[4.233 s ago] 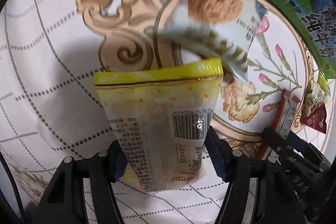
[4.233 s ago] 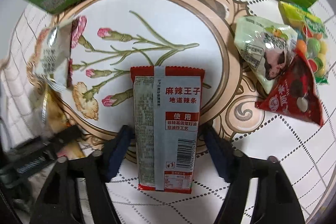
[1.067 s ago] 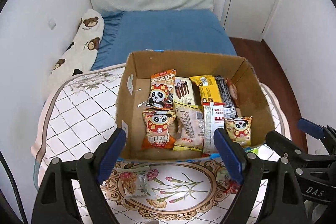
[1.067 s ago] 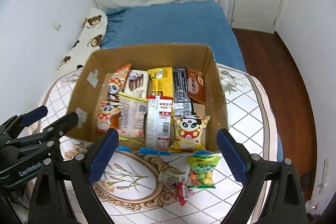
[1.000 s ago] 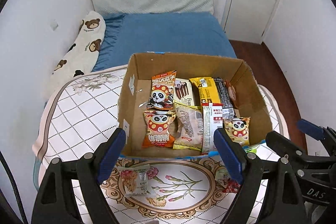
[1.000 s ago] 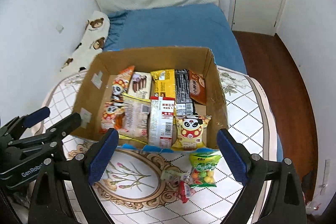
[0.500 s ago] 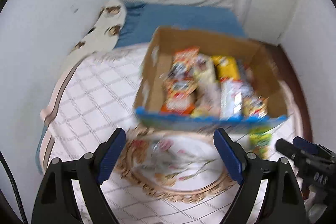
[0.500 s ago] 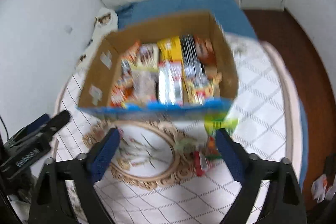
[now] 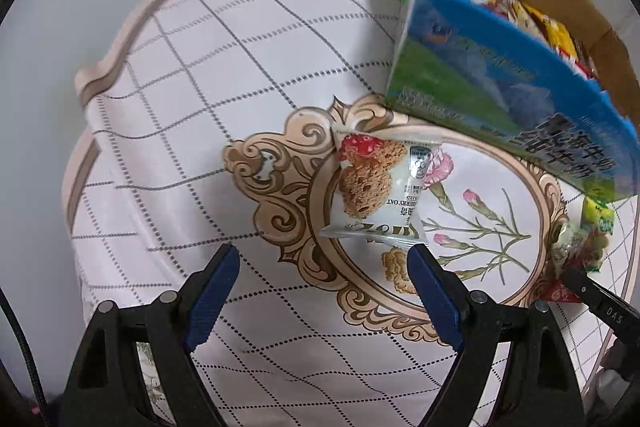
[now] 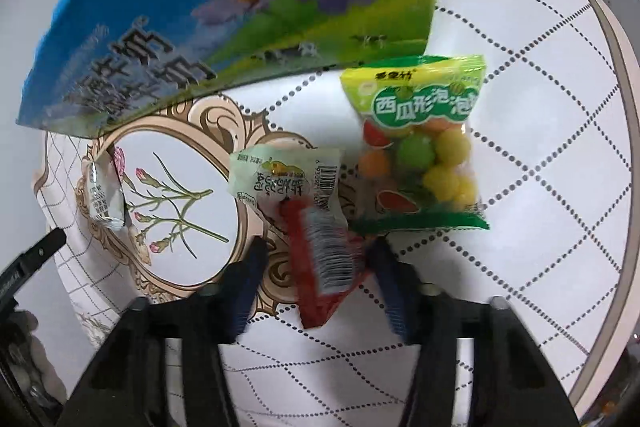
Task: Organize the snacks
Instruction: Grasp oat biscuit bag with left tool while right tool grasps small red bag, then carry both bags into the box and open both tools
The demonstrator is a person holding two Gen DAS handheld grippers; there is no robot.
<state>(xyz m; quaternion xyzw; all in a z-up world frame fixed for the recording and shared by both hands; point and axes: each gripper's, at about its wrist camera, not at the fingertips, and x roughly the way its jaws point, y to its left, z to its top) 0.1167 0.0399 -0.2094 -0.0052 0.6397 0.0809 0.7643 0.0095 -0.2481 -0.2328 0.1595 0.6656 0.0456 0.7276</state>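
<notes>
Snacks still out on the quilted white counter cover: red crinkly foil packet (image 10: 324, 259) lies lengthwise between the right claw (image 10: 316, 279) blades as they're closing, while the white oat-cookie pouch (image 9: 376, 193) sits just ahead of the released left claw (image 9: 324, 291), nearer its right blade.

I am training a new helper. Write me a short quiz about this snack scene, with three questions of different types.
1. True or false: the cookie packet lies inside the cardboard box.
2. What lies between the fingers of the right hand-held gripper? A gumball bag; B red packet; C pale green packet.
3. Fill in: the left hand-held gripper is ___ and holds nothing.
Key: 1 false; 2 B; 3 open.
</notes>
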